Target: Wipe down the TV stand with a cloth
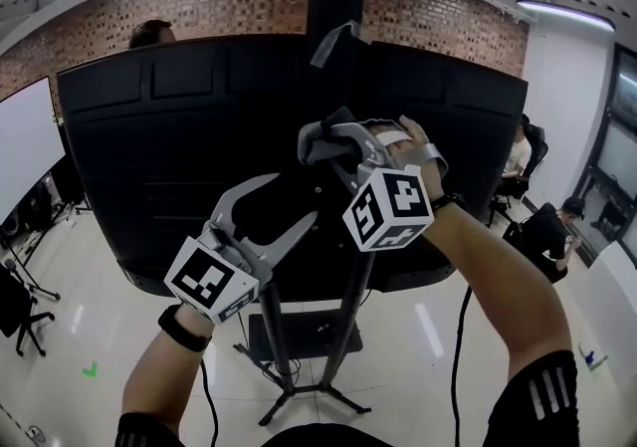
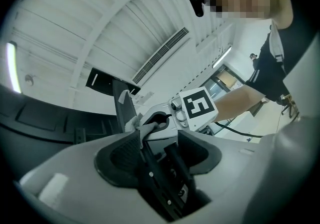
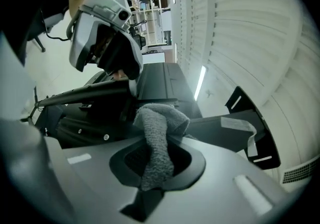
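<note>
The TV (image 1: 149, 156) shows its black back on a black stand with upright posts (image 1: 353, 306) and splayed feet (image 1: 299, 390). My right gripper (image 1: 333, 151) is shut on a grey cloth (image 1: 320, 144) and presses it against the upper post at mid-screen height. In the right gripper view the cloth (image 3: 157, 143) hangs folded between the pads of that gripper (image 3: 157, 163). My left gripper (image 1: 294, 201) sits just below and left of it. The stand's post (image 2: 160, 178) fills the gap in my left gripper (image 2: 160, 150), and the cloth (image 2: 150, 128) shows just beyond it.
A black cable (image 1: 458, 355) hangs to the glossy floor beside the stand. Seated people (image 1: 547, 236) are at the right, a head (image 1: 151, 34) shows over the TV's top edge, and a white screen (image 1: 25, 146) stands at the left. A green mark (image 1: 91, 369) is on the floor.
</note>
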`<state>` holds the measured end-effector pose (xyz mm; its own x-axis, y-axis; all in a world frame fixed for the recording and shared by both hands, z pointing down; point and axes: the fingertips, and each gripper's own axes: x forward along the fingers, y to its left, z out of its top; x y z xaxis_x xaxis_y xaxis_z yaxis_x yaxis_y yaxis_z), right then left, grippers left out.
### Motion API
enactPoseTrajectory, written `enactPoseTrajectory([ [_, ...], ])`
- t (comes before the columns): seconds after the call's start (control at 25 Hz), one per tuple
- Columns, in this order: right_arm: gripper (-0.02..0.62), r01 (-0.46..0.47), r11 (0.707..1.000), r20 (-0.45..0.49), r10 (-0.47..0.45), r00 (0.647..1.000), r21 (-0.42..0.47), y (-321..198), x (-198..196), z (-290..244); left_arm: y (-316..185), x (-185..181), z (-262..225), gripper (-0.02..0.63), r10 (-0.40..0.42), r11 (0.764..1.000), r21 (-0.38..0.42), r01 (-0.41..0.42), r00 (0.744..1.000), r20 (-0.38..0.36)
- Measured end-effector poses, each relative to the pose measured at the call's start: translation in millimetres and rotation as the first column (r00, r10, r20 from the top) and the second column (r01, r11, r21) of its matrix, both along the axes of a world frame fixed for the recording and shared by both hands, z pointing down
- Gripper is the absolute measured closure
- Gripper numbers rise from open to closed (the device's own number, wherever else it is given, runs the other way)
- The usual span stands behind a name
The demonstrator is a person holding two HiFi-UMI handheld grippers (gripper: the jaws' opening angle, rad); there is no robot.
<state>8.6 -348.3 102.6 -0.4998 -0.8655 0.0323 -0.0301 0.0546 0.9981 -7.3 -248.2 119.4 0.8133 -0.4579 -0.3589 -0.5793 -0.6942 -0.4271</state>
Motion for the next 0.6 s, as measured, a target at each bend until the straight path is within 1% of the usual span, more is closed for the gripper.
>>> enactPoseTrajectory([
  [0.2, 0.558, -0.043, 0.999, -0.058, 0.044, 0.997, 0.023, -4, -2, 34, -6, -1, 35, 0.351, -0.007, 0.998, -0.058, 0.006, 1.000, -0.007],
  [0.28, 0.558, -0.059, 0.998, -0.071, 0.059, 0.996, 0.002, -5, -3, 51, -7, -3, 48, 0.353, -0.013, 0.997, -0.074, 0.013, 1.000, -0.009],
  [0.36, 0.558, -0.074, 0.997, -0.092, 0.073, 0.993, -0.017, -5, -3, 72, -10, -6, 64, 0.351, -0.028, 0.997, -0.074, 0.029, 1.000, 0.009],
  [0.4, 0.558, -0.082, 0.997, -0.109, 0.081, 0.991, -0.003, -5, -3, 80, -12, -7, 73, 0.351, -0.039, 0.996, -0.077, 0.041, 0.999, 0.021],
  [0.44, 0.555, -0.090, 0.996, -0.128, 0.093, 0.987, 0.028, -5, -3, 86, -14, -9, 83, 0.351, -0.049, 0.994, -0.092, 0.052, 0.998, 0.032],
  [0.52, 0.555, -0.109, 0.989, -0.155, 0.123, 0.980, 0.097, -3, -2, 90, -14, -10, 100, 0.351, -0.055, 0.988, -0.141, 0.061, 0.997, 0.047],
  [0.6, 0.555, -0.125, 0.985, -0.167, 0.144, 0.975, 0.123, -3, -1, 90, -16, -12, 111, 0.351, -0.045, 0.987, -0.152, 0.050, 0.998, 0.036],
])
